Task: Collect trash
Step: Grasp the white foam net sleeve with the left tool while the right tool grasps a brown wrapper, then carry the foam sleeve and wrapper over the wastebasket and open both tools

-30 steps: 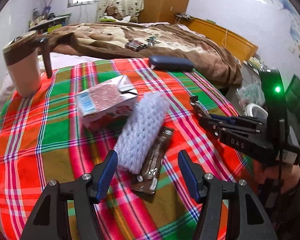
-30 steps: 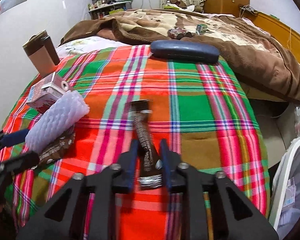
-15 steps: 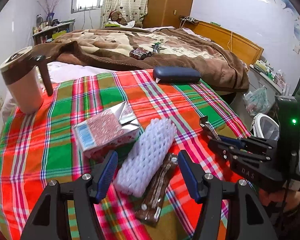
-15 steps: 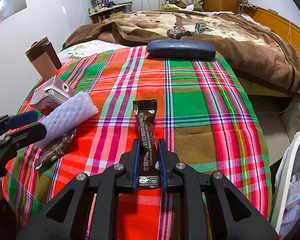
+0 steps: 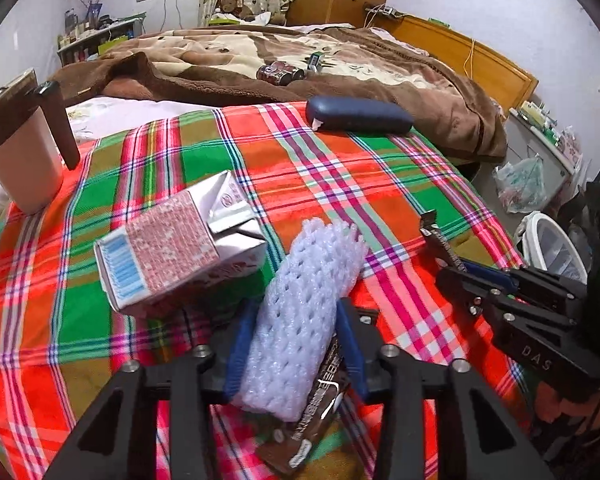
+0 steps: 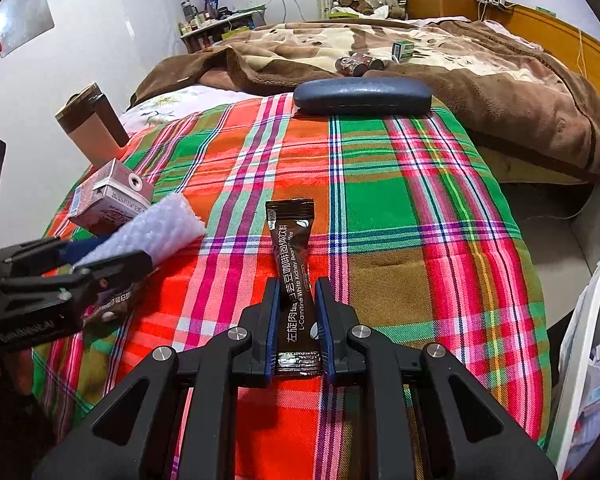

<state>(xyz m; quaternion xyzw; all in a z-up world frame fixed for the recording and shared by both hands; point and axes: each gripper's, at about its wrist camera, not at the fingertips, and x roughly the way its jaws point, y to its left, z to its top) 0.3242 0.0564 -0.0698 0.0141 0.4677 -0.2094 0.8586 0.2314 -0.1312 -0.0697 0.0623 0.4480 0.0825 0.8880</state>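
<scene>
- Left wrist view: my left gripper (image 5: 296, 344) has just been closing, and its blue pads now flank the white foam net sleeve (image 5: 300, 312) and press its sides; the jaws stand narrow, holding it.
- A second brown sachet (image 5: 316, 408) lies under the sleeve's near end, touching it, at 6 o'clock in this view; I cannot tell whether the pads catch it too.
- The crushed milk carton (image 5: 176, 248) lies just beside the sleeve at 10 o'clock, on the plaid blanket (image 5: 380, 184).
- The mug (image 5: 24, 152) stands at 9 o'clock, the blue case (image 5: 358, 120) at 12 o'clock; neither looks like trash to me.
- At 3 o'clock my right gripper (image 5: 456, 268) shows with its load, and beyond it the white bin (image 5: 548, 244) sits off the bed's edge.
- Right wrist view: my right gripper (image 6: 296, 312) is clamped nearly closed on a dark coffee sachet (image 6: 292, 264), which sticks out toward 12 o'clock over the blanket.
- At 9 o'clock my left gripper (image 6: 112, 264) bites the foam sleeve (image 6: 156, 228), the carton (image 6: 108, 196) behind it.
- The bin's rim (image 6: 580, 320) shows at 4 o'clock.
- My reading: the pick-up step is in hand, both grips loaded.
- Next calls for lifting clear and carrying both loads to the bin; the soft sleeve may slip, so the squeeze should hold. The carton and the second sachet remain.
</scene>
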